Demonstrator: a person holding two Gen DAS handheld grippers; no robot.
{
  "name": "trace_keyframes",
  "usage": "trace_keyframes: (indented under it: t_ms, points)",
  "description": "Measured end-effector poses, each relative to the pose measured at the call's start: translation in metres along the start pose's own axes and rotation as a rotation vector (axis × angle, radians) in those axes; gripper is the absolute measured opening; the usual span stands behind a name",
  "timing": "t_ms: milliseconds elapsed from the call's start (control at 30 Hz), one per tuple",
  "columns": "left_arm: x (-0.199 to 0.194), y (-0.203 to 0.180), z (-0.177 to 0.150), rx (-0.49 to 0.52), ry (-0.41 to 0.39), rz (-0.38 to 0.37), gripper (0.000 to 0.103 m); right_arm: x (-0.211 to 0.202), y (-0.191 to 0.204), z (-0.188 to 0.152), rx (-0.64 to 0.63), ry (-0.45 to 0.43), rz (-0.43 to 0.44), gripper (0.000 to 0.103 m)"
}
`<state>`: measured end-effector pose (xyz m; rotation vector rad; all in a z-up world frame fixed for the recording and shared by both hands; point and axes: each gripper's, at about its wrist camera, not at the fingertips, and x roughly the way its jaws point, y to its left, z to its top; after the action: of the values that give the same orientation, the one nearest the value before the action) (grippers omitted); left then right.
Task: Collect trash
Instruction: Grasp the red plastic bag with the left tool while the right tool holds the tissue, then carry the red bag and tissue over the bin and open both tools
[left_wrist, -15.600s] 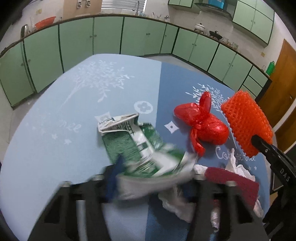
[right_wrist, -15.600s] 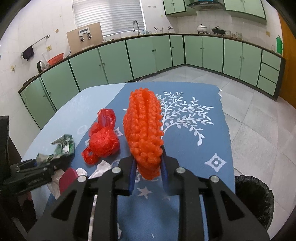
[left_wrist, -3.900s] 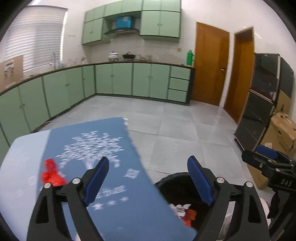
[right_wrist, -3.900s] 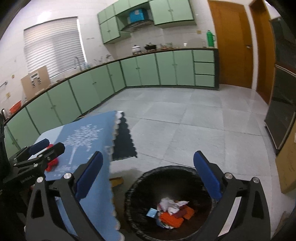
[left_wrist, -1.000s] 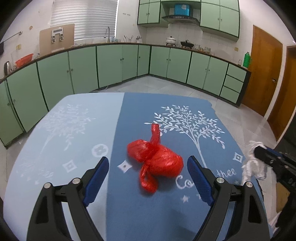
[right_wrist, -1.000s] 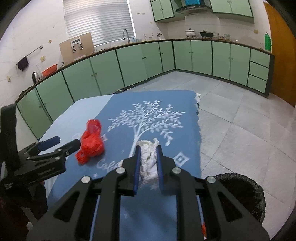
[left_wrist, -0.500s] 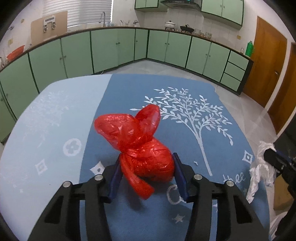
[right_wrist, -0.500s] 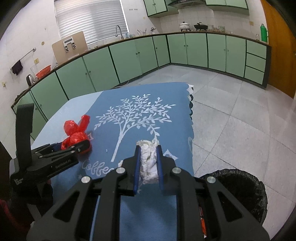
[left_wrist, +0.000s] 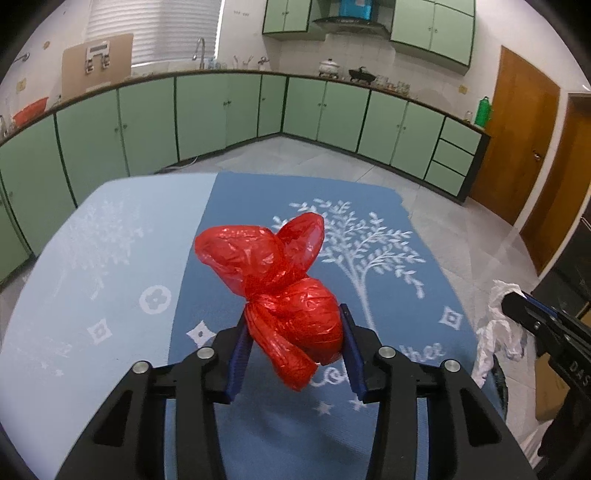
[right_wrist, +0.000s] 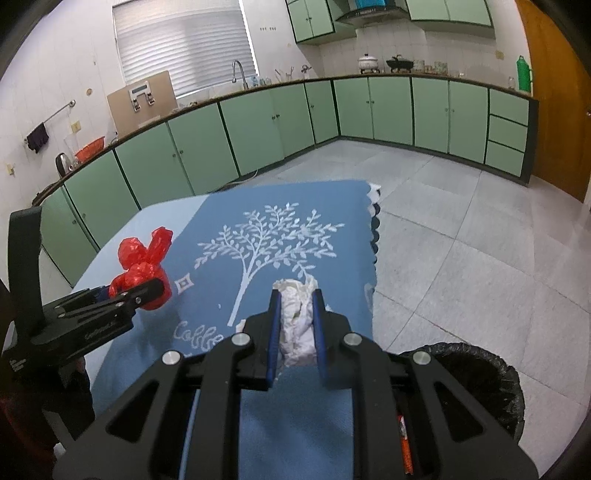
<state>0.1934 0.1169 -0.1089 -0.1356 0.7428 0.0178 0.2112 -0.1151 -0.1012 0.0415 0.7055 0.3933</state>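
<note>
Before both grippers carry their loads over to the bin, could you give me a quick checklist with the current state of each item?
1. Left gripper shut on the red bag: ok.
2. Right gripper shut on the white tissue wad: ok.
3. Red bag lifted off the tablecloth: cannot tell.
4. Black bin in view, low on the right: ok.
5. Bin has room: cannot tell, its inside is mostly hidden.

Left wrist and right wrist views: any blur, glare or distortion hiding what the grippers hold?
Left wrist view: red plastic bag sharp, glossy highlights, fisheye bends the cabinets. Right wrist view: crumpled white paper clear; trash bin dark, cut by the vignette.
</note>
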Motion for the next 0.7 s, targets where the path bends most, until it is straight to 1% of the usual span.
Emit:
trace_keyframes:
  t_ms: [233,433,700]
  points:
    - [-0.026,-0.023,0.003,0.045,-0.029,-0.04,0.044,-0.031,-0.006,0.004,0.004,-0.038,-0.013,0.015]
    - [-0.041,-0.052,0.002,0.1,-0.042,-0.097,0.044,-0.061,-0.022,0.003,0.025,-0.073,-0.039,0.015]
    - [-0.048,-0.101,-0.001,0.162,-0.051,-0.191,0.044,-0.099,-0.057,-0.009,0.068,-0.101,-0.12,0.015]
